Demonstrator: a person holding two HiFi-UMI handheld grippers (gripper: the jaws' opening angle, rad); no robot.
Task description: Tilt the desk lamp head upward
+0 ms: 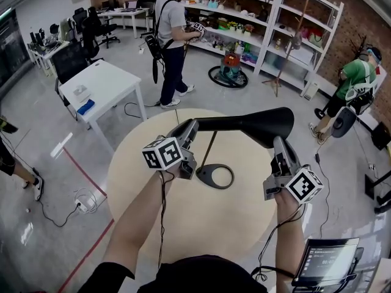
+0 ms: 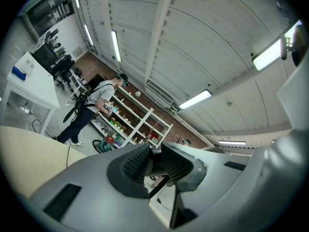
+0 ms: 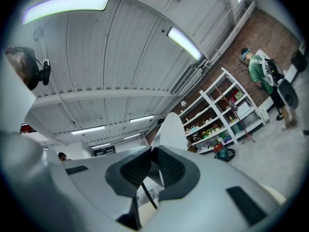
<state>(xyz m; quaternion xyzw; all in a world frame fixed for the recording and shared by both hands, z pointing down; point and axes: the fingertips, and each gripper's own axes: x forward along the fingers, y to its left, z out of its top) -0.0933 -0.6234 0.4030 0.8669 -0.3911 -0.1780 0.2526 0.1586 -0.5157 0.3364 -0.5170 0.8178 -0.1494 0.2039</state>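
Observation:
A black desk lamp stands on the round beige table (image 1: 140, 224): ring base (image 1: 215, 176), thin stem (image 1: 211, 146) and a long head (image 1: 250, 125) lying about level. My left gripper (image 1: 186, 133) is shut on the head's left end, and in the left gripper view the pads (image 2: 137, 164) clamp that dark end (image 2: 153, 159). My right gripper (image 1: 278, 143) grips the head's wide right end. In the right gripper view the pale underside of the head (image 3: 173, 129) rises between the pads (image 3: 170, 166), which sit tight against it.
One person (image 1: 172, 35) stands by the white shelves (image 1: 256, 23), and another person (image 1: 355, 78) bends at the right. A white desk (image 1: 101, 87) is behind the table on the left. A screen (image 1: 327, 261) sits at the lower right. Cables hang from both grippers.

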